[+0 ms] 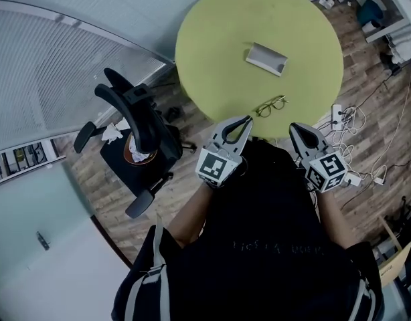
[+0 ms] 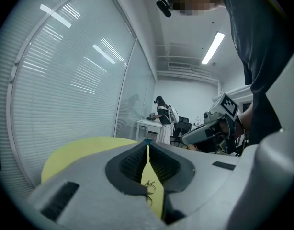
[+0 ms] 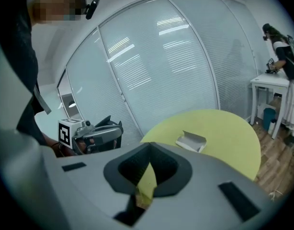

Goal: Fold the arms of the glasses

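Observation:
Thin-framed glasses (image 1: 271, 105) lie near the front edge of the round yellow-green table (image 1: 212, 39); whether their arms are folded is too small to tell. Both grippers hang in the air in front of my chest, short of the table edge. My left gripper (image 1: 247, 120) is shut with nothing in it, its tips just left of and below the glasses. My right gripper (image 1: 294, 127) is also shut and empty, just right of them. In the left gripper view the glasses (image 2: 149, 188) show through the slit behind the touching tips (image 2: 147, 145).
An open grey box (image 1: 266, 58) lies at mid table, also seen as the box (image 3: 191, 141) in the right gripper view. A black office chair (image 1: 135, 139) stands to the left of the table. Cables and a power strip (image 1: 343, 119) lie on the floor at right. A person (image 2: 163, 114) stands at a far white desk.

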`<state>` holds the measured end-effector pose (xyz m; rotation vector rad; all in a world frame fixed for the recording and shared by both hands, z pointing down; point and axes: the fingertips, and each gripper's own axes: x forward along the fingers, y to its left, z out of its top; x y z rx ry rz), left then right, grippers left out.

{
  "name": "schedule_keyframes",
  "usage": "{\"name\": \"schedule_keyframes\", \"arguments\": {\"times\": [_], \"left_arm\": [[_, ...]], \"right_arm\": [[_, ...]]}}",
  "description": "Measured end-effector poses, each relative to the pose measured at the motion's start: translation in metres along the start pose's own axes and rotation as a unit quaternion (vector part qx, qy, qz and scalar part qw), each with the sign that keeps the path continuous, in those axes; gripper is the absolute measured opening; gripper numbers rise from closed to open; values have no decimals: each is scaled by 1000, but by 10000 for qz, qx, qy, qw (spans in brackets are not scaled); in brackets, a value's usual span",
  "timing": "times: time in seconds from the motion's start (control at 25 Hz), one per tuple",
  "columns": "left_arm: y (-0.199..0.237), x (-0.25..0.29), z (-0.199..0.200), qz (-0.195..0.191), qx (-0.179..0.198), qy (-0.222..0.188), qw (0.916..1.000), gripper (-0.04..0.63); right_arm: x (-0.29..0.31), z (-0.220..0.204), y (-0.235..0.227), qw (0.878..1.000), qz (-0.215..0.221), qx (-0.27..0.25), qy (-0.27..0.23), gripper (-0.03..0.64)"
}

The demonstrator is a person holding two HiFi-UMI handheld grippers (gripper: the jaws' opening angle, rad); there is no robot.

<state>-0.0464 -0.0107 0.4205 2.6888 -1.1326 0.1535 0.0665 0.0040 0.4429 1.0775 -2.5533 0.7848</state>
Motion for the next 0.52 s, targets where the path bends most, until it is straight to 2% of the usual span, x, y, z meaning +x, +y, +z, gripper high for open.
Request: {"name": "schedule_keyframes", "arguments": {"times": [0.12, 0.52], "left_arm": [[-3, -2, 0, -3, 197, 22, 9998, 26], [1, -9, -41, -254, 311, 493, 9980, 26]], "right_arm": [[-9, 4, 5, 9999, 12, -132, -65, 30], [-3, 0, 5, 9994, -139, -304, 35, 31]]}}
